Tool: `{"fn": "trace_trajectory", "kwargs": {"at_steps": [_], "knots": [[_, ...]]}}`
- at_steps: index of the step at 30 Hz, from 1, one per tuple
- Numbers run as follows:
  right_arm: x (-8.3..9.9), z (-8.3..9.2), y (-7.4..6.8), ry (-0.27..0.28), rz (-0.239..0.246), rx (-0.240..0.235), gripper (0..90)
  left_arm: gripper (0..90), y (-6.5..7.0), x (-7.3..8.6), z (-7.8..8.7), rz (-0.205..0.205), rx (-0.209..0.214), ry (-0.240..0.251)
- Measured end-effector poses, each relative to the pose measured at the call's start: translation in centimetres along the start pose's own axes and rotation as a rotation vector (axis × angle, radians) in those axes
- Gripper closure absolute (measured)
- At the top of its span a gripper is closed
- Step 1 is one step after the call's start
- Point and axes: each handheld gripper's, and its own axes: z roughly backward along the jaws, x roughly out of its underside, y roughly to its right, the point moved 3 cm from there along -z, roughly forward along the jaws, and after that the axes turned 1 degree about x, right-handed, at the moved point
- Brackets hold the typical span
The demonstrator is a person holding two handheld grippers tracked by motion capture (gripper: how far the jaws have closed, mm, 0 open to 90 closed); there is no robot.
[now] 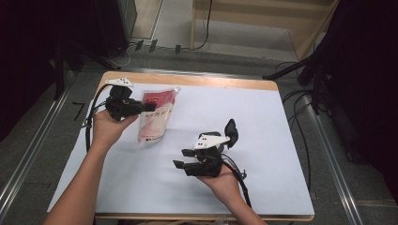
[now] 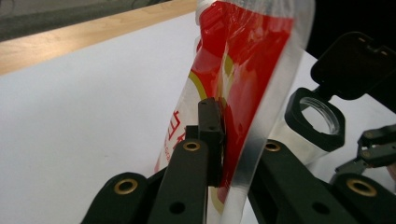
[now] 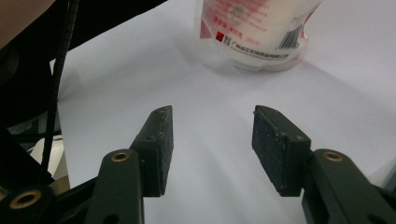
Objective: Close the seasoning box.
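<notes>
I am pinching red-and-white pouch [image 1: 156, 116] with left gripper [image 1: 149, 107], jaws clamping pouch's upper edge, pouch bottom resting on white sheet [image 1: 263, 122] at table's far left. Right gripper [image 1: 180, 158] hovering nearer me, jaws spread, gripping nothing. Black-capped container [image 2: 317, 116] sitting beside pouch.

A wooden table [image 1: 263, 85] carries a white sheet [image 1: 263, 140] that covers nearly all of its top. A red-and-white pouch [image 1: 155, 119] rests with its bottom on the sheet, ahead of the right gripper [image 3: 212, 140], whose jaws hover over bare sheet.
</notes>
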Motion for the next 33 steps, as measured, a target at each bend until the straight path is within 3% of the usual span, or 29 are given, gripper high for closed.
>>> {"fn": "trace_trajectory", "kwargs": {"at_steps": [7, 17, 22, 29, 33], "knots": [[-0.1, 1.2, -0.1, -0.004, 0.016, 0.012, 48.9, 86.5, 0.3, 0.7, 1.0, -0.004, -0.033, 0.002], [-0.8, 2.7, 0.2, 0.004, 0.012, -0.003, 48.9, 79.3, 1.0, 2.3, 2.1, -0.018, -0.021, -0.002], [-0.6, 3.6, 0.8, -0.002, 0.002, 0.004, 49.1, 73.3, 0.9, 3.2, 2.5, -0.003, 0.001, 0.005], [-0.3, 4.3, 1.3, -0.015, 0.003, 0.008, 50.3, 68.4, 1.3, 3.6, 3.2, 0.009, -0.009, -0.009], [-0.2, 4.7, 1.7, -0.021, 0.006, 0.02, 51.4, 63.7, 1.8, 3.6, 3.5, -0.012, -0.018, -0.025]]}}
